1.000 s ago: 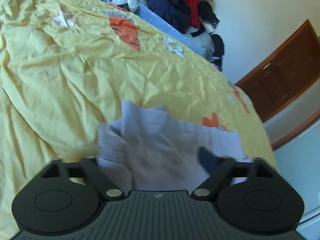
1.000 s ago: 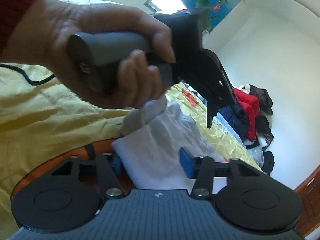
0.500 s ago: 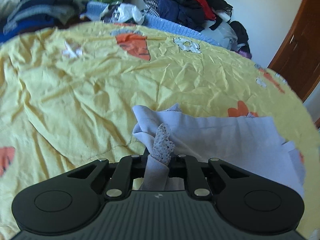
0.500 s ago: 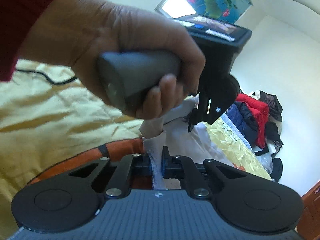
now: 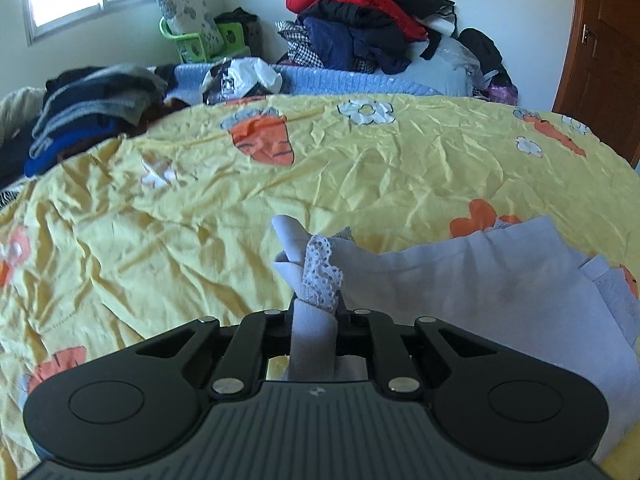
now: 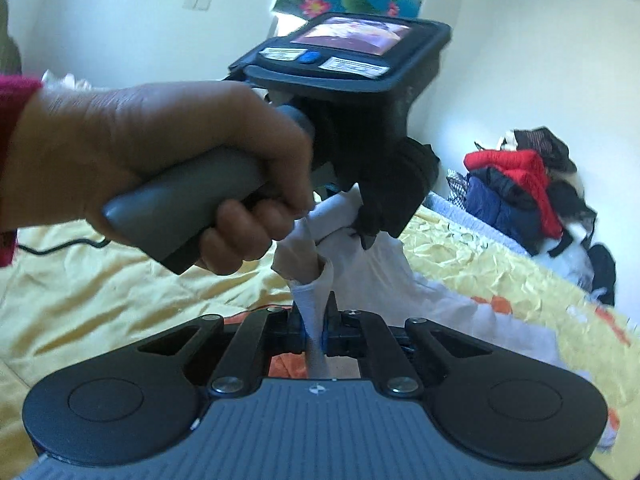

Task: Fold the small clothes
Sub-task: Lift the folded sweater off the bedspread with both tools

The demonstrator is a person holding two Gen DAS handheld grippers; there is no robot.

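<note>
A small white garment (image 5: pixel 472 288) with a lace trim lies bunched on the yellow bedspread (image 5: pixel 200 220). My left gripper (image 5: pixel 316 312) is shut on a gathered corner of it, the lace edge sticking up between the jaws. In the right wrist view my right gripper (image 6: pixel 316 328) is shut on another corner of the same white garment (image 6: pixel 404 288). Just beyond, a person's hand (image 6: pixel 160 160) holds the left gripper's handle, and that gripper (image 6: pixel 376 236) pinches the cloth. The garment hangs lifted between both grippers.
Piles of clothes (image 5: pixel 368 24) are heaped at the far side of the bed, with folded dark garments (image 5: pixel 88 112) at the left. A green basket (image 5: pixel 196 40) stands under the window. A brown door (image 5: pixel 600 60) is at the right. A black cable (image 6: pixel 64 246) runs over the bedspread.
Both grippers went from open around the white cloth to shut on it. Both then rose and rolled, lifting the pinched corners off the bedspread.
</note>
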